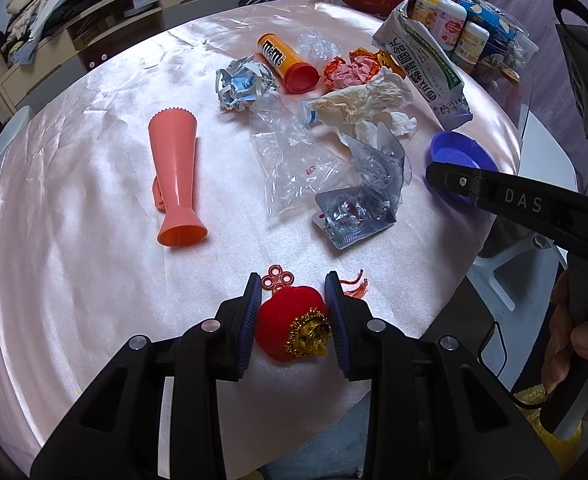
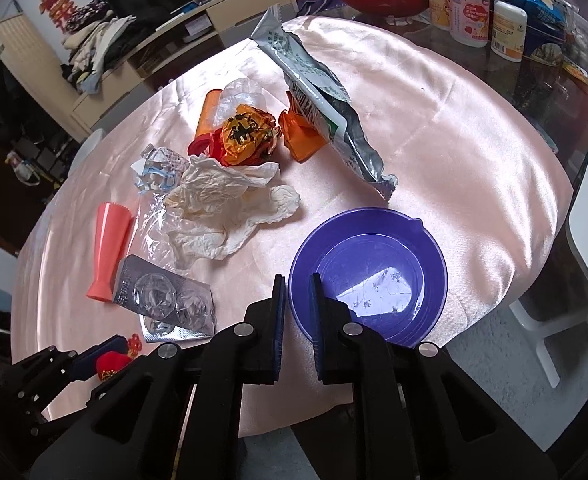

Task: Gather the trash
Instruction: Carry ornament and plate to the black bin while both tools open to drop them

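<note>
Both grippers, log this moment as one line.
left gripper: shut on red lantern ornament | right gripper: shut on purple bowl rim | trash: uncollected

Both tools share one build: matte black plastic arms with angular cut-out windows, jointed by round silver pivot pins. The left gripper (image 1: pixel 294 322) carries two flat fingers faced with ribbed dark blue pads (image 1: pixel 250 334); the right gripper (image 2: pixel 298 322) has the same blue ribbed pads (image 2: pixel 280 320) on black backing. Seen from the left wrist, the right tool's long black finger shows a small screw and the pale letters "DAS", with a thin black cable looping below the handle gripped by the person's hand (image 1: pixel 574 344)
</note>
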`<state>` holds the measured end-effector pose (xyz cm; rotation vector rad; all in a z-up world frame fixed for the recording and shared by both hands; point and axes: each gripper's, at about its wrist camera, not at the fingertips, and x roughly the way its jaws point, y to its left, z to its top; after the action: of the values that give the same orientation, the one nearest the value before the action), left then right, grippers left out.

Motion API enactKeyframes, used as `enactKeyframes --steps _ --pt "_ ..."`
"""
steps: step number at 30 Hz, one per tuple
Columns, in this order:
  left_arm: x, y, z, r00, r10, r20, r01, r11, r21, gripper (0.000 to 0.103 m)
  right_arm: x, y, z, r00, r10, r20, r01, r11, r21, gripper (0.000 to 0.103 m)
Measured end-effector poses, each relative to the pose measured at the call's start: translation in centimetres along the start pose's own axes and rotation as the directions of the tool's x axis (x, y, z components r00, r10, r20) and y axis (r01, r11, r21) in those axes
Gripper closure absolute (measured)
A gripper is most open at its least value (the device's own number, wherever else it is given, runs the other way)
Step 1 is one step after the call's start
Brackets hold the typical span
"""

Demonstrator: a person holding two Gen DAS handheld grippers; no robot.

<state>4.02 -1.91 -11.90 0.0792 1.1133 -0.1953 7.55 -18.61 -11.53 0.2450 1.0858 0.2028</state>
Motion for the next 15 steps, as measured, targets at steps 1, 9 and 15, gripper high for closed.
enactKeyframes --steps 1,9,15 --pt "0.0 0.0 0.0 1.000 0.000 0.001 0.000 1.000 -0.001 0.072 0.0 0.2 0.0 1.000 -0.002 -0.001 0.002 1.000 -0.002 0.087" --pt "-0.1 0.3 -0.1 1.000 -0.009 -0.003 0.009 1.000 -0.004 0.072 0.7 2.3 0.0 0.999 -0.047 0.001 0.047 0.995 -0.084 0.076" --pt "-0.1 0.3 0.0 1.000 -0.018 -0.003 0.018 1.000 -0.005 0.072 0.7 2.1 -0.1 0.995 -0.096 0.026 0.099 0.989 -0.111 0.093"
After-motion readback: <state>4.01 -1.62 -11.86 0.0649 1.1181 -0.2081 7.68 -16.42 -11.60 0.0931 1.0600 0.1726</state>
